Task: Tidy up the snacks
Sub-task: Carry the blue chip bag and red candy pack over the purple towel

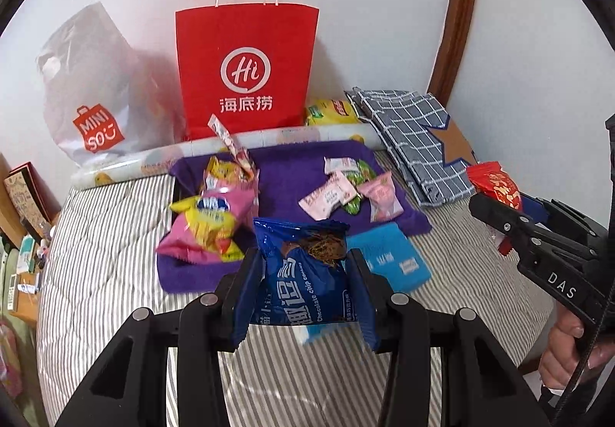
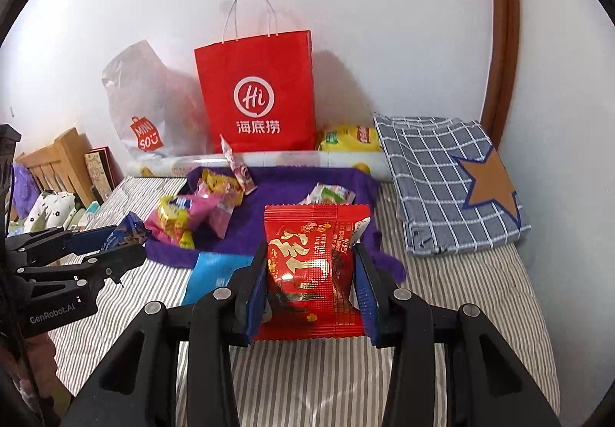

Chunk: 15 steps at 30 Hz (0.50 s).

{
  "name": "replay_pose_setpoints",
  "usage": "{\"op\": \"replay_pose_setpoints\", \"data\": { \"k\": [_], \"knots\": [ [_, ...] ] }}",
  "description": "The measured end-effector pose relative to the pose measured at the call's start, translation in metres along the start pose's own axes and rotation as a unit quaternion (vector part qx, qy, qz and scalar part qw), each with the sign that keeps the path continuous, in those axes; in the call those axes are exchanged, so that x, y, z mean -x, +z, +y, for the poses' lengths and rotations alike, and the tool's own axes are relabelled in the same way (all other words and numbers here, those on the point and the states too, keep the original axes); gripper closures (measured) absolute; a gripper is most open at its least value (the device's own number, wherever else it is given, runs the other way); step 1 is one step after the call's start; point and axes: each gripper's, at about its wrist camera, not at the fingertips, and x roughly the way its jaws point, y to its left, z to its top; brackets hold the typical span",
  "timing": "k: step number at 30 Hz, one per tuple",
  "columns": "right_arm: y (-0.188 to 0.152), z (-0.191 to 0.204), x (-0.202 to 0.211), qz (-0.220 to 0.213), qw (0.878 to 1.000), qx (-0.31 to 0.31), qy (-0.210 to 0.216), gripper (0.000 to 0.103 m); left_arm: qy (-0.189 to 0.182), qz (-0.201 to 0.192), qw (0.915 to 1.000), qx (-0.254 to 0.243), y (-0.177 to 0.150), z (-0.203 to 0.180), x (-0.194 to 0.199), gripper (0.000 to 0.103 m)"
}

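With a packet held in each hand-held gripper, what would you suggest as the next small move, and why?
Probably carry both packets forward toward the red paper bag. The left hand-held gripper is shut on the blue cookie packet, the right hand-held gripper on the red snack packet, both clear of the striped bedding, and the bag stands open-topped against the wall.

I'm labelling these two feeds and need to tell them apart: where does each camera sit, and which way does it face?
Left wrist view: sits on the left gripper, looking forward and down over the bed at the blue cookie packet it holds; the right gripper and a hand show at right.
Right wrist view: sits on the right gripper, facing likewise, holding the red snack packet; the left gripper shows at left.
Both share the red paper bag and purple cloth.
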Motion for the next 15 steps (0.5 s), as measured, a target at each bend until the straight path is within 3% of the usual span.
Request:
{"op": "replay_pose_setpoints", "data": {
  "k": [7,15],
  "knots": [
    [0.029,-0.004,-0.024,-0.006,1.0,0.006,0.006,0.062,0.005,-0.001,1.0,0.001,0.027,0.006,-0.016,0.06],
    [0.058,-0.025,-0.058,-0.007,1.0,0.001,0.002,0.062,0.016,0.012,0.9992,0.034,0.048,0.043,-0.039,0.06]
  ]
}}
